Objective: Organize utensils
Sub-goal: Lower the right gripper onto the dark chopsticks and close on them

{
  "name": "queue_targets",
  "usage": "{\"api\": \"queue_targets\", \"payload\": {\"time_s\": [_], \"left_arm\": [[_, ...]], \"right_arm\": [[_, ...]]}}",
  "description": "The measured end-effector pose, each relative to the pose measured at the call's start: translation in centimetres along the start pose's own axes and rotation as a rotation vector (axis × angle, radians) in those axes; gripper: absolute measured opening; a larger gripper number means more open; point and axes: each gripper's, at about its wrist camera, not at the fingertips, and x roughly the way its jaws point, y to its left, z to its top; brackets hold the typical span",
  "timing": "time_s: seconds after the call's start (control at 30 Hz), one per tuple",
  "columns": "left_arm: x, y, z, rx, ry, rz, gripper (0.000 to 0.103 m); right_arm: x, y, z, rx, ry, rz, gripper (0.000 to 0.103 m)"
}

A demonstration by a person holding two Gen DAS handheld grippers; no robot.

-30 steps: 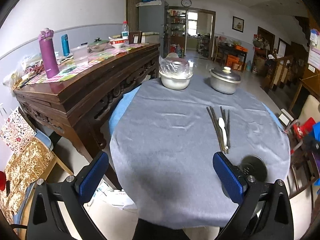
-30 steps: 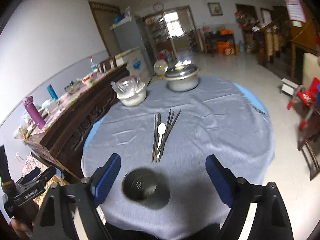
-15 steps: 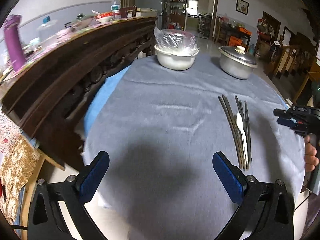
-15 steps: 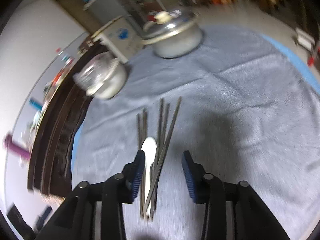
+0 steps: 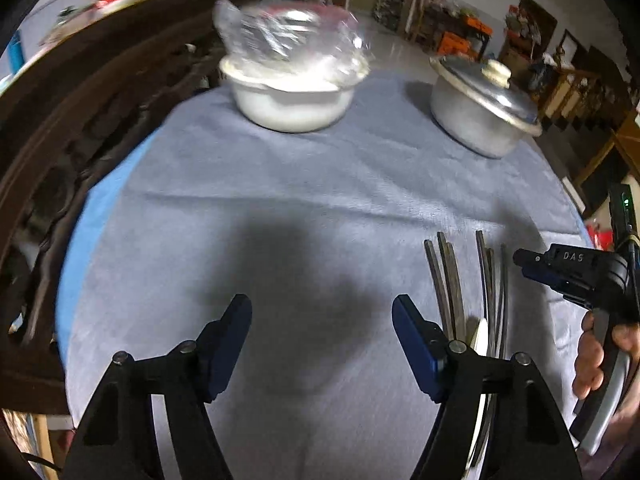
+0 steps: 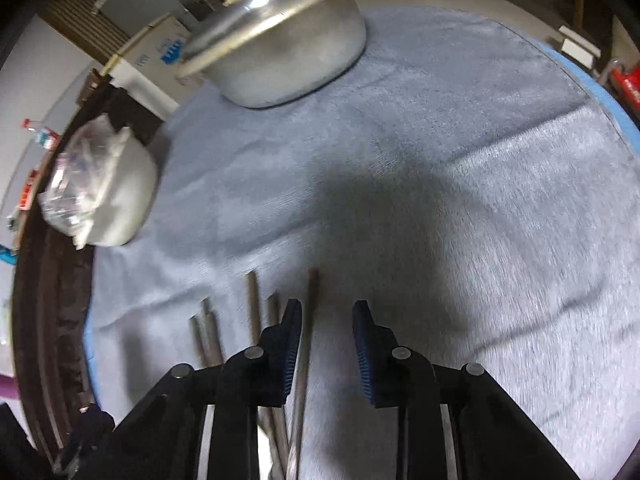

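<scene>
Right wrist view: the right gripper [image 6: 326, 344] points steeply down over a bundle of dark chopsticks [image 6: 252, 312] lying on the grey tablecloth [image 6: 460, 160]. Its jaws are closing, with the rightmost chopstick [image 6: 310, 320] between them, close by the left pad; no pad visibly presses on it yet. Left wrist view: the left gripper [image 5: 322, 340] hovers over bare cloth just left of the same chopsticks [image 5: 448, 276], jaws closing and nothing between them. A white spoon [image 5: 480, 334] lies among the sticks, partly hidden behind the left gripper's right finger [image 5: 416, 344]. At the table's far side stand a plastic-covered white bowl [image 5: 292, 96] and a lidded metal pot [image 5: 480, 112], well apart from the utensils.

Handling, as judged: the chopsticks look light, stiff, thin and smooth, likely to roll or slip on the soft cloth; a pinch near mid-length, square across the shaft, should keep one from pivoting. The spoon may be brittle if ceramic, which cannot be told; its handle is the better hold.
</scene>
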Motion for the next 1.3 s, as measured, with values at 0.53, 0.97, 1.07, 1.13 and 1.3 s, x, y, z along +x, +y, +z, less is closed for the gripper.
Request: {"api": "queue_targets", "payload": {"time_s": [0.53, 0.97, 1.07, 1.13, 1.3], "left_arm": [[9.1, -6.0, 4.5, -0.024, 0.171, -0.096, 0.058], [10.5, -8.8, 5.2, 0.093, 0.098, 0.026, 0.01], [10.6, -8.6, 5.1, 0.116, 0.098, 0.005, 0.009], [10.5, -8.1, 5.0, 0.121, 0.116, -0.014, 0.009], [9.9, -7.1, 4.4, 0.094, 0.169, -0.048, 0.009]], "right_arm": [[0.0, 0.2, -0.5, -0.224, -0.067, -0.13, 0.001], [-0.1, 0.3, 0.6, -0.124, -0.02, 0.085, 0.022], [0.2, 1.1, 0.4, -0.131, -0.021, 0.006, 0.027], [0.7, 1.5, 0.0, -0.148, 0.002, -0.049, 0.027], [1.6, 4.4, -0.8, -0.323, -0.038, -0.263, 0.014]]}}
